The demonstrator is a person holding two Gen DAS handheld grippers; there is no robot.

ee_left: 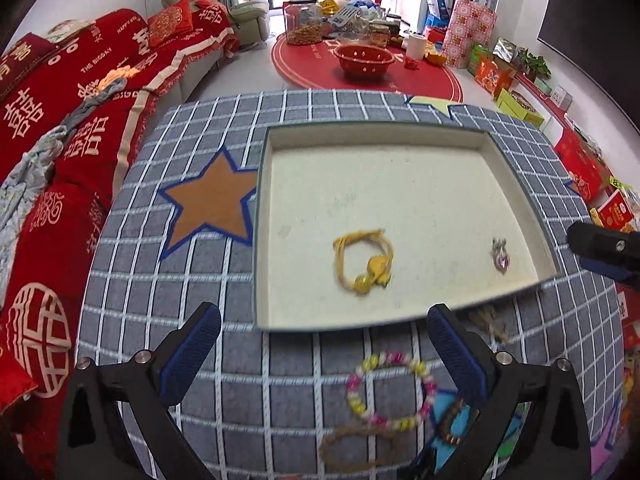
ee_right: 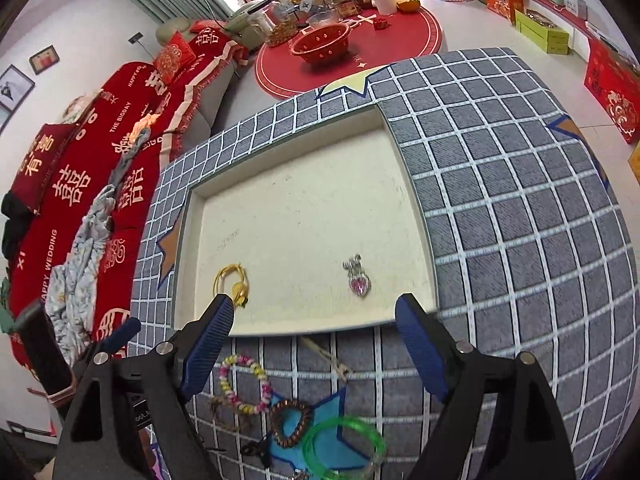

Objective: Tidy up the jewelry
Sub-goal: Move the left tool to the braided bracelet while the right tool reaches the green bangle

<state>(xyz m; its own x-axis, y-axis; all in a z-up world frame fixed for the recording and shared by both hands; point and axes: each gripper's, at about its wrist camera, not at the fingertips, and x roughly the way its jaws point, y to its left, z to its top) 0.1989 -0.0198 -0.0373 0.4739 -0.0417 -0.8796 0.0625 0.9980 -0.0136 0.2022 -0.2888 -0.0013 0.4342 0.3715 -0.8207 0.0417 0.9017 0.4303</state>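
Observation:
A shallow cream tray [ee_left: 384, 148] [ee_right: 288, 160] sits on a grey checked cloth. In it lie a yellow cord bracelet [ee_left: 362, 260] [ee_right: 234, 282] and a silver-pink heart pendant [ee_left: 500, 256] [ee_right: 359, 278]. In front of the tray lie a pink-yellow bead bracelet [ee_left: 390, 390] [ee_right: 244, 384], a brown bead bracelet [ee_right: 290, 422], a green bangle [ee_right: 344, 446], a brown cord bracelet [ee_left: 352, 446] and a tan clip [ee_right: 328, 354]. My left gripper [ee_left: 324, 350] is open and empty above the loose bracelets. My right gripper [ee_right: 314, 342] is open and empty at the tray's near edge.
A red-covered sofa [ee_left: 80, 112] stands left of the table. A red round rug [ee_left: 360, 68] with a red colander, jars and boxes lies beyond it. Gift boxes [ee_left: 580, 168] line the right side. The right gripper's finger [ee_left: 600, 248] shows at the left wrist view's right edge.

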